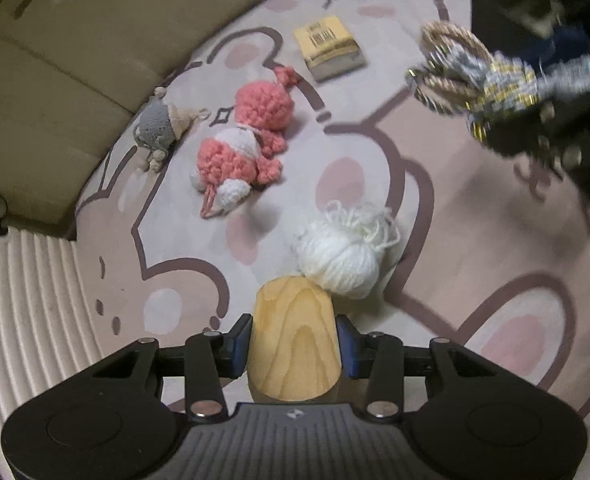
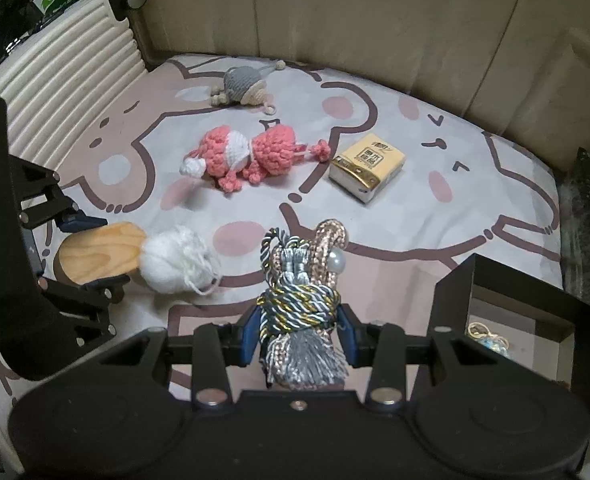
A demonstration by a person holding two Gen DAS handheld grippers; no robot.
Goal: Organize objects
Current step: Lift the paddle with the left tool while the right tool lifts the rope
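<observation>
My left gripper (image 1: 293, 340) is shut on a pale wooden piece (image 1: 293, 344) with a white yarn tuft (image 1: 341, 256) at its far end; the same wooden piece (image 2: 99, 254) and tuft (image 2: 177, 260) show at the left of the right wrist view, above the rug. My right gripper (image 2: 299, 332) is shut on a bundle of twisted cords and tassels (image 2: 301, 300) in grey, gold and rose; that bundle (image 1: 475, 76) hangs blurred at the upper right of the left wrist view. On the rug lie a pink crocheted doll (image 2: 247, 154), a grey crocheted toy (image 2: 241, 84) and a yellow tissue pack (image 2: 369, 166).
A bear-patterned rug (image 2: 415, 220) covers the surface, with a beige sofa back (image 2: 335, 12) behind it. A ribbed cream cushion (image 2: 63, 80) lies at the left. A black open box (image 2: 507, 312) with small trinkets inside stands at the right, near my right gripper.
</observation>
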